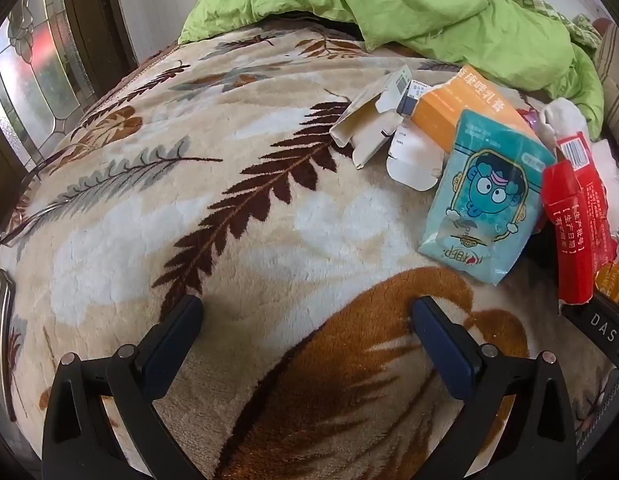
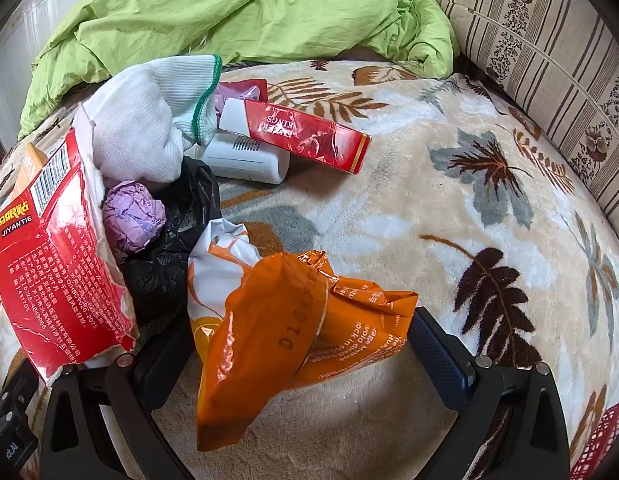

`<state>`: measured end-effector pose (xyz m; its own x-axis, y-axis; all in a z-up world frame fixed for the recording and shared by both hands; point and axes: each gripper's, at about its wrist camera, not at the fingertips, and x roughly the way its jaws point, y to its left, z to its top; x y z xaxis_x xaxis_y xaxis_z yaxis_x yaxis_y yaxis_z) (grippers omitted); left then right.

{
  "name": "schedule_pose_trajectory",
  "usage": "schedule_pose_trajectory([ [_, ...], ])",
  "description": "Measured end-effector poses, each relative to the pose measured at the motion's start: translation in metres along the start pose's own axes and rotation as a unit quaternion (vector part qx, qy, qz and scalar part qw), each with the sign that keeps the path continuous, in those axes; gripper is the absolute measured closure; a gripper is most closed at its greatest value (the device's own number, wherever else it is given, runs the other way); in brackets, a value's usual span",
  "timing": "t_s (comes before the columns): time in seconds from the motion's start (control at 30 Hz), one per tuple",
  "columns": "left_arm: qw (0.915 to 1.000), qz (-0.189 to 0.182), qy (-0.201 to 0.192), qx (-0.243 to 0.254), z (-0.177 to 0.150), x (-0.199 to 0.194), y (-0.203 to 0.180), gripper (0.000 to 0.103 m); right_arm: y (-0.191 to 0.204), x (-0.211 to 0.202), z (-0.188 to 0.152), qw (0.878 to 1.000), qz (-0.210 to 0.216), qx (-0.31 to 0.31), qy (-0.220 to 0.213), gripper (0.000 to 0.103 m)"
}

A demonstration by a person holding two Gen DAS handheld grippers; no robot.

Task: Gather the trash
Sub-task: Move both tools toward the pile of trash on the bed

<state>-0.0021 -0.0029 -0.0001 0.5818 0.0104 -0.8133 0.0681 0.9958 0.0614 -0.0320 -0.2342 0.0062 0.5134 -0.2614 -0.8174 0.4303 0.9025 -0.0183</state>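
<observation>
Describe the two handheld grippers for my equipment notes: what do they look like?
The left gripper and right gripper match: black triangular cut-out arms, silver pivot pins and dark blue textured fingers. No cables, hands or sleeves show.

The blanket (image 1: 237,224) is patterned in cream and white with brown, grey and rust leaves; the quilt (image 1: 409,4) is lime green; the pillow (image 2: 549,52) is striped beige and white with dark floral bands. A teal packet (image 1: 485,200) is printed with a blue cartoon face; an orange box (image 1: 465,108) carries white characters. The wrapper (image 2: 269,320) is orange and white; the torn pouch (image 2: 57,264) and carton (image 2: 305,136) are red; the sock (image 2: 149,120) is white, edged green; the paper ball (image 2: 131,216) is lilac; the bag (image 2: 177,240) is black.
</observation>
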Motion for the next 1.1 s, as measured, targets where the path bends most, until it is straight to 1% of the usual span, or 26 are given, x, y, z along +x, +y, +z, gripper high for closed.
schedule_pose_trajectory([
  [0.03, 1.0000, -0.005, 0.006, -0.004, 0.000, 0.003, 0.004, 0.000, 0.000, 0.000, 0.000, 1.000, 0.000, 0.000, 0.000, 0.001],
  [0.1, 1.0000, -0.003, 0.000, -0.001, -0.002, 0.001, 0.006, 0.000, 0.001, 0.001, 0.000, 1.000, 0.000, 0.000, 0.000, 0.001],
  [0.17, 1.0000, -0.007, 0.002, 0.006, -0.001, -0.006, 0.011, 0.000, 0.002, 0.002, 0.001, 1.000, -0.002, -0.002, 0.002, 0.001],
  [0.2, 0.9999, -0.004, 0.008, 0.007, 0.003, -0.008, 0.006, 0.000, 0.001, 0.002, 0.001, 1.000, -0.001, -0.003, 0.003, 0.001],
  [0.27, 0.9999, -0.001, 0.007, 0.011, 0.002, -0.011, -0.001, 0.000, -0.001, -0.001, 0.000, 1.000, 0.018, -0.021, 0.014, 0.001],
  [0.37, 0.9997, -0.024, 0.003, 0.007, -0.003, -0.022, 0.001, 0.000, -0.006, -0.009, 0.000, 0.997, 0.046, -0.047, 0.037, 0.001],
  [0.47, 0.9990, -0.042, -0.014, 0.008, -0.009, -0.038, 0.000, 0.000, -0.014, -0.023, -0.004, 0.996, 0.050, -0.060, 0.041, 0.001],
  [0.53, 0.9977, -0.046, -0.045, 0.022, -0.015, -0.058, -0.006, 0.000, -0.017, -0.046, -0.011, 0.996, 0.065, -0.062, 0.023, 0.001],
  [0.6, 0.9950, -0.048, -0.080, 0.036, -0.020, -0.080, -0.011, 0.000, -0.023, -0.066, -0.013, 0.996, 0.064, -0.059, -0.001, 0.001],
  [0.7, 0.9896, -0.053, -0.125, 0.046, -0.027, -0.113, -0.012, 0.000, -0.041, -0.107, -0.021, 0.994, 0.084, -0.040, -0.052, 0.001],
  [0.73, 0.9879, -0.058, -0.135, 0.048, -0.033, -0.124, -0.012, 0.000, -0.047, -0.122, -0.025, 0.993, 0.093, -0.031, -0.070, 0.001],
  [0.8, 0.9850, -0.068, -0.150, 0.053, -0.043, -0.145, -0.010, 0.000, -0.055, -0.146, -0.032, 0.991, 0.103, -0.024, -0.086, 0.001],
  [0.87, 0.9810, -0.076, -0.168, 0.060, -0.058, -0.168, -0.011, 0.000, -0.062, -0.169, -0.044, 0.987, 0.120, -0.030, -0.106, 0.001],
  [0.93, 0.9746, -0.077, -0.200, 0.067, -0.078, -0.196, -0.010, 0.000, -0.066, -0.192, -0.065, 0.983, 0.117, -0.048, -0.132, 0.001],
  [1.03, 0.9674, -0.084, -0.222, 0.088, -0.105, -0.217, -0.009, 0.000, -0.068, -0.213, -0.093, 0.980, 0.099, -0.068, -0.157, 0.001],
  [1.1, 0.9634, -0.075, -0.238, 0.097, -0.122, -0.226, -0.010, 0.000, -0.073, -0.219, -0.105, 0.979, 0.098, -0.064, -0.166, 0.001],
])
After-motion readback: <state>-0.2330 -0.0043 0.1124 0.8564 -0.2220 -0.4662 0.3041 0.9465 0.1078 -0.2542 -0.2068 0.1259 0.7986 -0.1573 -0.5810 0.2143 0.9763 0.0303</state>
